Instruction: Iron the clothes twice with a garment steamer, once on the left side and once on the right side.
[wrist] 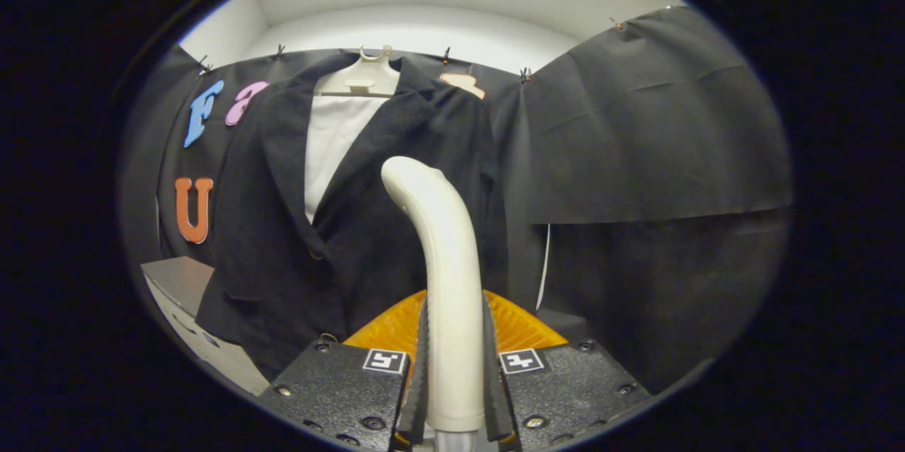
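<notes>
Steamer wand (pixel 442 275) sits pinched in the claw (pixel 454 374), both fingers (pixel 422 360) pressing on its cream handle from either side, so the grip looks firm. Long axis of the wand runs straight ahead along the fingers, then curves at the top so the head tips toward the garment. Dark jacket (pixel 339 226) hangs on a pale hanger (pixel 364 77) against the booth wall, directly beyond the wand and a little to the claw's left; a white shirt (pixel 336 141) shows in the open front. Wand head overlaps the jacket's right front panel in view (contact cannot be told from this angle). Judgement: the coming pass turns on vertical travel along one panel, the lapel opening marking the divide between left and right sides. An orange ribbed part (pixel 385 328) lies just behind the fingers. A grey box corner (pixel 177 279) stands near the jacket's lower left hem.
</notes>
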The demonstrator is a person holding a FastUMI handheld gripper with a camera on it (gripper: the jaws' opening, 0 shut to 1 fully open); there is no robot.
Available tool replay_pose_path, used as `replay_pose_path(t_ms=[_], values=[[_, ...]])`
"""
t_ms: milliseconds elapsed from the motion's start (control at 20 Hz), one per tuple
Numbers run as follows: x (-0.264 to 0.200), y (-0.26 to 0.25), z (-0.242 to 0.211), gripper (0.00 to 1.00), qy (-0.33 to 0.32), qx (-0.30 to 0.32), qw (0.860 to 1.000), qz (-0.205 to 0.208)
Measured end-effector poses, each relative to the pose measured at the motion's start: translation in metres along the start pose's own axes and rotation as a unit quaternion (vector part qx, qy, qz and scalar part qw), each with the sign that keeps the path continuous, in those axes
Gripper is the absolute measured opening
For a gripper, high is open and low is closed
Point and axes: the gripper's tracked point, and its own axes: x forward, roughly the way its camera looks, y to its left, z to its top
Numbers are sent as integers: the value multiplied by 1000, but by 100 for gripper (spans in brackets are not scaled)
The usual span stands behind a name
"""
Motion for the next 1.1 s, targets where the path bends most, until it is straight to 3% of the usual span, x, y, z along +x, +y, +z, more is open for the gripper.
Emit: replay_pose_path(t_ms=[1100], values=[[-62, 14, -136, 35, 133, -44, 990, 17]])
